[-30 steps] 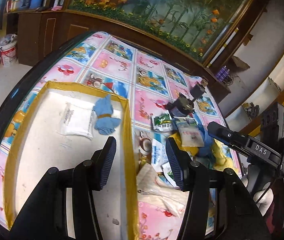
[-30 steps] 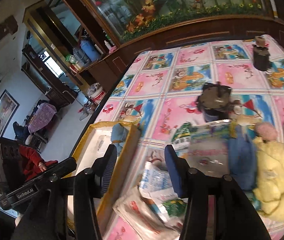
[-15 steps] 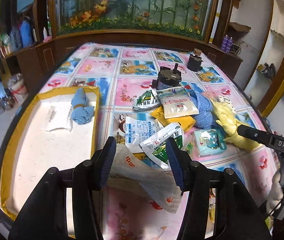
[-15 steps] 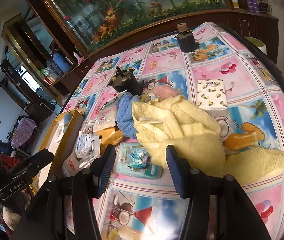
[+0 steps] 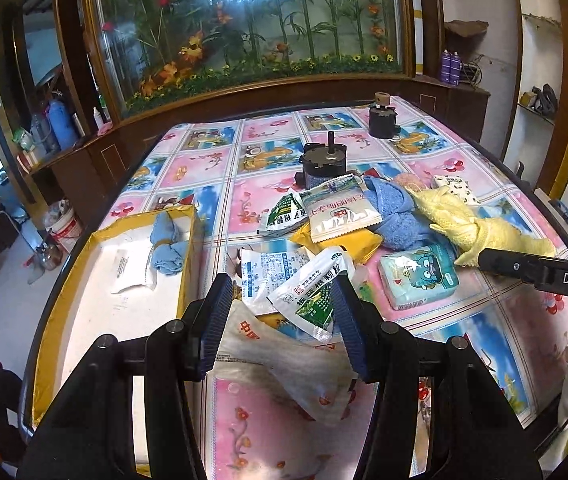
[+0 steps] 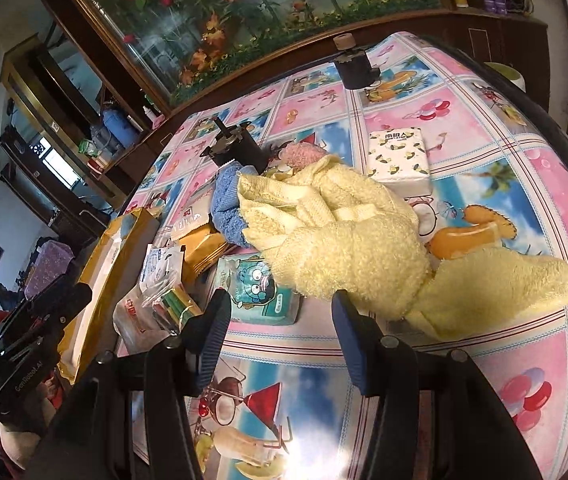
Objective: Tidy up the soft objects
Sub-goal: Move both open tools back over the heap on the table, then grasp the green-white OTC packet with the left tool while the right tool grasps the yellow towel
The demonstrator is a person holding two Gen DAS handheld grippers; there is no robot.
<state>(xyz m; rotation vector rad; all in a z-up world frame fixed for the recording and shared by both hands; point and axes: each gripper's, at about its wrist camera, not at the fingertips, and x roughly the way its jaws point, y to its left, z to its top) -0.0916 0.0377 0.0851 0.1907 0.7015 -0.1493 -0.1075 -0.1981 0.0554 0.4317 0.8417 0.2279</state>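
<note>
In the middle of my right wrist view lies the yellow towel (image 6: 347,240), a fluffy heap on the worktop (image 6: 523,184) spreading toward the right edge of the frame, with a blue towel (image 6: 226,204) tucked against its upper left side and a small pink fuzzy thing (image 6: 301,154) just above it. My right gripper (image 6: 282,316) hangs at the lower centre with its jaws apart and nothing between them, the towel's near edge just beyond the tips. A teal tissue pack (image 6: 256,292) sits at the left jaw tip, touching the yellow towel, and a white tissue pack (image 6: 399,160) with a lemon print lies above the towel, toward the upper right. In the left wrist view my left gripper (image 5: 282,312) is at the lower centre, jaws also apart and gripping nothing, and a white and green sachet (image 5: 311,288) shows in the gap between them, lying on a crumpled plastic bag (image 5: 284,364). Around it are more sachets (image 5: 339,212), piled on a yellow packet (image 5: 359,240) in the centre of the frame. At the left of that frame stands the yellow-edged box (image 5: 188,248), holding a blue cloth (image 5: 168,240) bound with a band and a flat white packet (image 5: 130,266). Two dark motor-like parts stand further back, one (image 5: 321,162) just above the pile and one (image 5: 381,120) toward the top. The right gripper's black arm (image 5: 539,272) enters from the right edge, over the yellow towel's end.
</note>
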